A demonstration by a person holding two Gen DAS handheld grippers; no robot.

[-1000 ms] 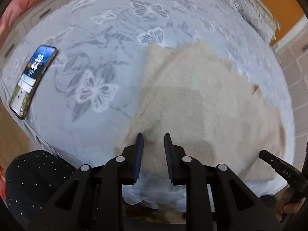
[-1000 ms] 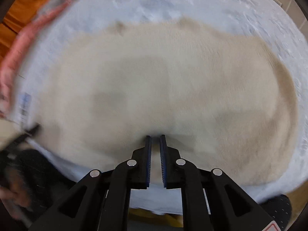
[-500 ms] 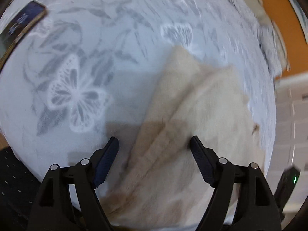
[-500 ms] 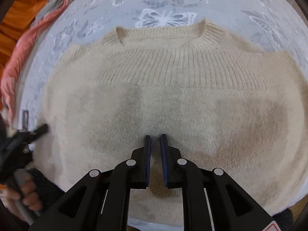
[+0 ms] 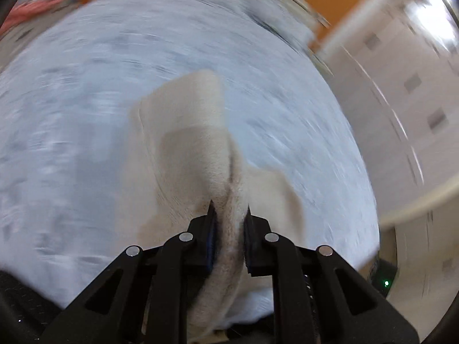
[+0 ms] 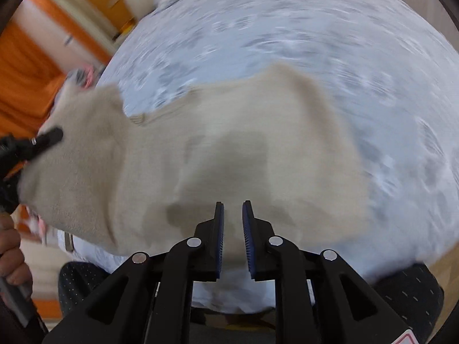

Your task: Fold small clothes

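Note:
A cream knitted sweater (image 6: pixel 243 149) lies on the round table with a pale blue butterfly cloth (image 6: pixel 315 28). My left gripper (image 5: pixel 229 215) is shut on the sweater's left edge (image 5: pixel 229 243) and holds it lifted off the table; it also shows in the right wrist view (image 6: pixel 43 140), with the raised fabric hanging from it. My right gripper (image 6: pixel 231 209) hovers over the sweater's near hem with a narrow gap between the jaws and nothing in them. Both views are motion-blurred.
The butterfly cloth (image 5: pixel 86 143) covers the table on all sides of the sweater. A dark dotted chair seat (image 6: pixel 407 298) sits below the table's near edge. A pink cloth (image 5: pixel 43 3) lies at the far left. White tiled wall (image 5: pixel 401 114) stands to the right.
My left gripper went from wide open over the sweater's left edge to shut on it and has lifted it. The right gripper stayed over the hem, still slightly apart.

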